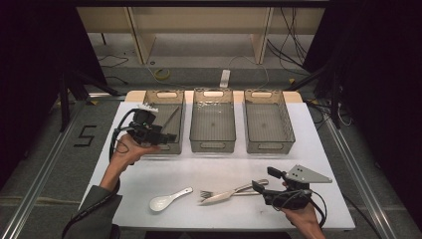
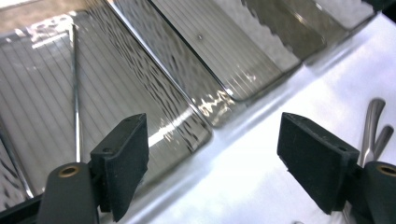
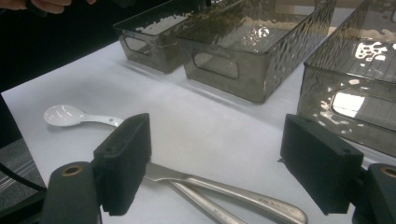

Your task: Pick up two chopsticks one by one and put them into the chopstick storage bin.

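White counter (image 1: 224,169) carries three clear bins in a row at the far side: left bin (image 1: 166,124), middle bin (image 1: 213,122), right bin (image 1: 267,122). Left bin already holds one thin metal utensil (image 1: 171,117), lying slanted; the other two bins look empty. Near edge of the counter: knife (image 1: 226,194) and fork (image 1: 214,193) lying together, touching or crossed, handles toward the right; white spoon (image 1: 166,199) just left of them, apart. Left claw (image 1: 161,135) hovers over the near end of the left bin, jaws wide open, nothing between them. Right claw (image 1: 263,180) sits low just beside the knife and fork handles, jaws open, empty; in the right gripper view the handles (image 3: 224,191) run under and between the jaws. Step in hand looks like sorting cutlery into bins, right claw lining up a pick. Next move calls for lowering and closing on one handle only; the overlapping fork and knife are the snag, could grab both or drag one along. Bin walls are well clear.
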Demonstrator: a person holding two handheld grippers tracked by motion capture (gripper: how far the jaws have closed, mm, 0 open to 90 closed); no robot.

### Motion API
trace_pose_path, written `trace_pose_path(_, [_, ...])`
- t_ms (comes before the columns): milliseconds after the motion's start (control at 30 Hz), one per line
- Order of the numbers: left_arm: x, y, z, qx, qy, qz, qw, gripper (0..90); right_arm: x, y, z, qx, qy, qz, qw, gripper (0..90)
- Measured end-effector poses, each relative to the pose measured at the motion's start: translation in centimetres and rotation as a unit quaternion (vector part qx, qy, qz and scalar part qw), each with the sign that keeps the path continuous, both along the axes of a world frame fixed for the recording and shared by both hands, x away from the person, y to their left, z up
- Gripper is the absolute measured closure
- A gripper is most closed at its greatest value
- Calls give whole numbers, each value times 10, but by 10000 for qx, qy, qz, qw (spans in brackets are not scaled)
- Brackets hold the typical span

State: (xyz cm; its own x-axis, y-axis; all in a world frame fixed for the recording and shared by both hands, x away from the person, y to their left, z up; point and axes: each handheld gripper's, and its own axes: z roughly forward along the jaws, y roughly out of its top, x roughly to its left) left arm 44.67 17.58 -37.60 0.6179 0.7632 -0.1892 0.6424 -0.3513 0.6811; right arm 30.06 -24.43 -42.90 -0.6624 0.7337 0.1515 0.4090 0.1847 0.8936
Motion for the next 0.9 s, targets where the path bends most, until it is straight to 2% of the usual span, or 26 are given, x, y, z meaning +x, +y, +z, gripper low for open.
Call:
trace_pose_path(100, [-7, -7, -3, 106, 53, -172, 9998, 234, 0, 0, 0, 12, -7, -6, 10000, 255])
trace_pose_path(300, [-14, -17, -15, 173, 144, -295, 9993, 216, 0, 0, 0, -3, 18, 4, 10000, 254])
trace_pose_path(433, [-21, -19, -19, 199, 162, -337, 9991, 211, 0, 0, -1, 3, 24, 10, 10000, 254])
trace_pose_path(733, [-32, -26, -19, 232, 134, -447, 9986, 201, 1, -2, -2, 45, 44, 14, 10000, 254])
trace_pose_path(900, [-36, -29, -25, 251, 204, -457, 9984, 197, 1, -3, -2, 62, 40, 22, 10000, 254])
